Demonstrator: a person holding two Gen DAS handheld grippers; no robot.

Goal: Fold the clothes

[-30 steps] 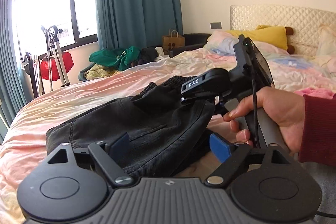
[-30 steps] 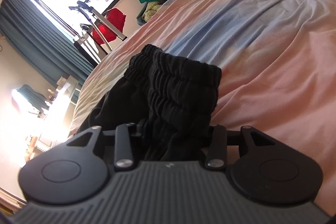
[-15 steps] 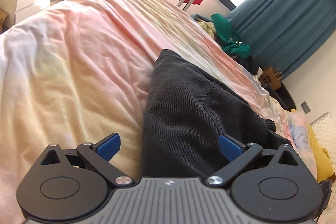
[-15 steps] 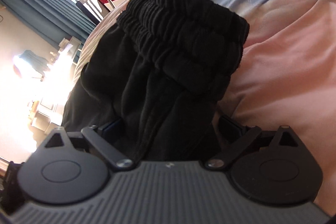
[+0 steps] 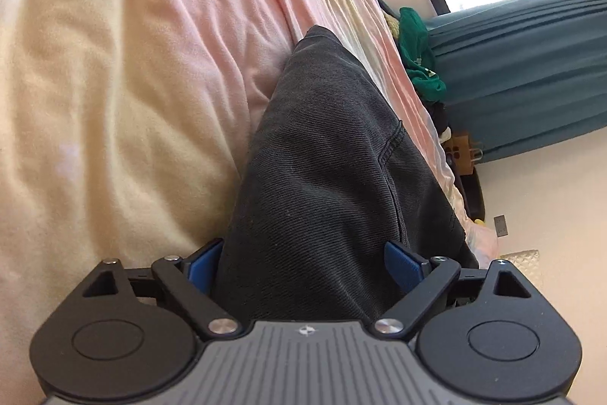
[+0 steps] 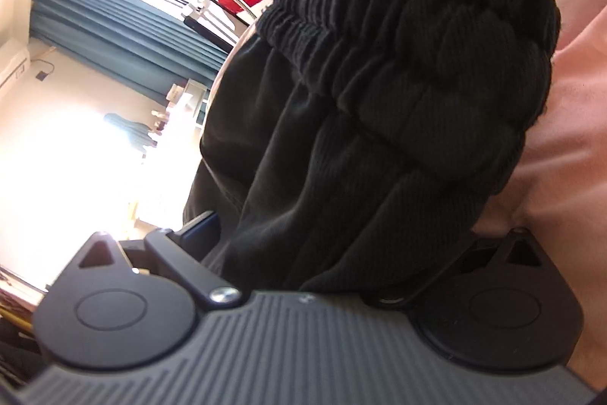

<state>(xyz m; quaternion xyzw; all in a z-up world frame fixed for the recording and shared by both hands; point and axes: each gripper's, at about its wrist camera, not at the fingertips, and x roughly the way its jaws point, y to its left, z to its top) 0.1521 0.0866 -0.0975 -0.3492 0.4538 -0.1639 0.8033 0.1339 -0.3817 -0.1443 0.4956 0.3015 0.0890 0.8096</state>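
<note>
My left gripper (image 5: 303,264) and right gripper (image 6: 341,253) stand wide, straddling unpinched the soft, limp dark grey trousers (image 5: 326,158); hold best at elastic waistband (image 6: 409,18).

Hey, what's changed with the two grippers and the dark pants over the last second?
The right gripper, shut on the waistband a second ago, has opened and pushed in closer. The left gripper swung from facing the headboard to looking along the dark pants, its open blue pads now straddling the fabric. The pants stayed folded on the pink bedspread.
</note>
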